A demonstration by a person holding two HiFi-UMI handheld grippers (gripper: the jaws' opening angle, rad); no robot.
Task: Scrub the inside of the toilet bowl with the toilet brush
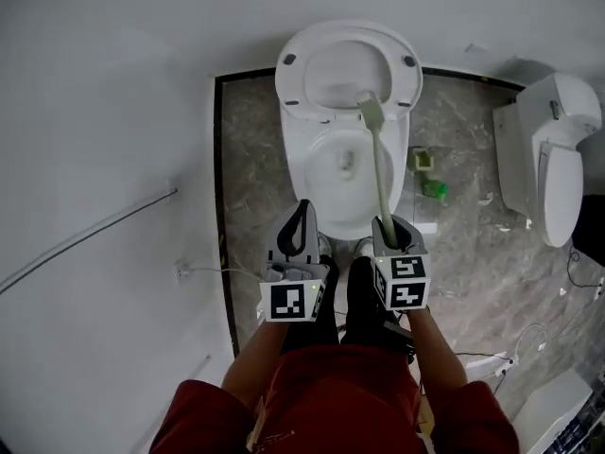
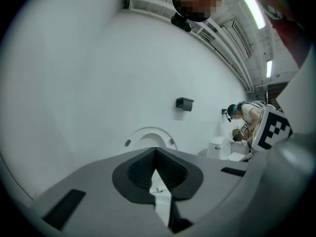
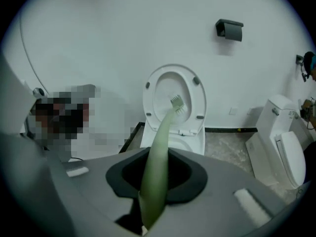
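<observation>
Fingers (image 3: 191,180) of the right gripper (image 1: 397,235) are clamped on the pale green handle of the toilet brush (image 1: 380,173), which fills the narrow gap between the dark pads. From the grip the handle runs forward over the toilet bowl (image 1: 317,183). The brush head (image 3: 177,104) sits at the back of the bowl, in front of the raised seat (image 1: 293,74). Neither view shows whether the bristles touch the porcelain. The handle's near end is buried between the jaws and does not show.

The left gripper (image 1: 301,227) hangs just beside the right one, above the bowl's front edge. Its jaws are closed tip to tip with nothing between them, and a small gap behind the tips shows only white toilet beyond.

A second toilet (image 1: 558,159) stands well apart at the right of the head view, running up to the frame's edge. Small green things (image 1: 433,189) lie on the floor between the two toilets, too small to identify
</observation>
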